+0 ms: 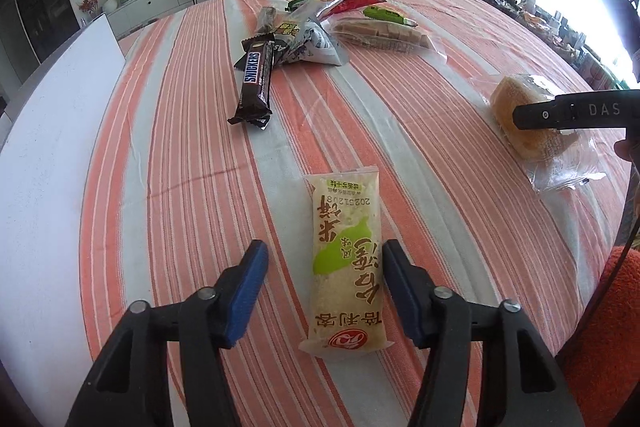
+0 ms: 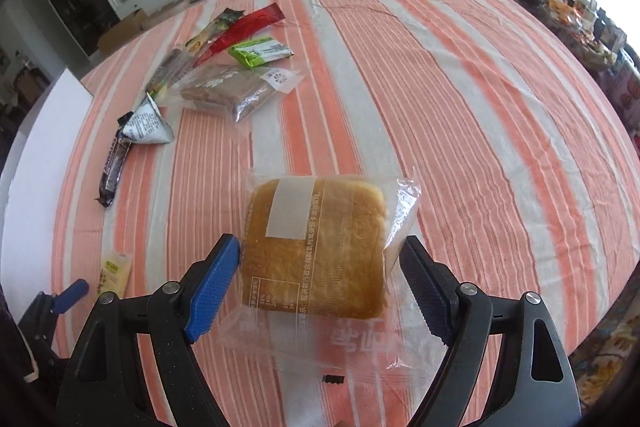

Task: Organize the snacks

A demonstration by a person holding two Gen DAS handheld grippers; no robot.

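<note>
Both grippers straddle snacks with jaws apart: left gripper [image 1: 323, 265] around rice cracker packet [image 1: 345, 259], right gripper [image 2: 320, 269] around bagged bread [image 2: 316, 247].

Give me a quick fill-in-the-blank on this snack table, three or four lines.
1. The dark chocolate bar reads ___.
2. The bread between the right hand-held gripper's fingers sits in a ___ plastic wrapper.
3. The pale packet between the left hand-held gripper's fingers has a ___ patch.
4. The pads on both are ___.
Missing words: Snickers; clear; green; blue.
</note>
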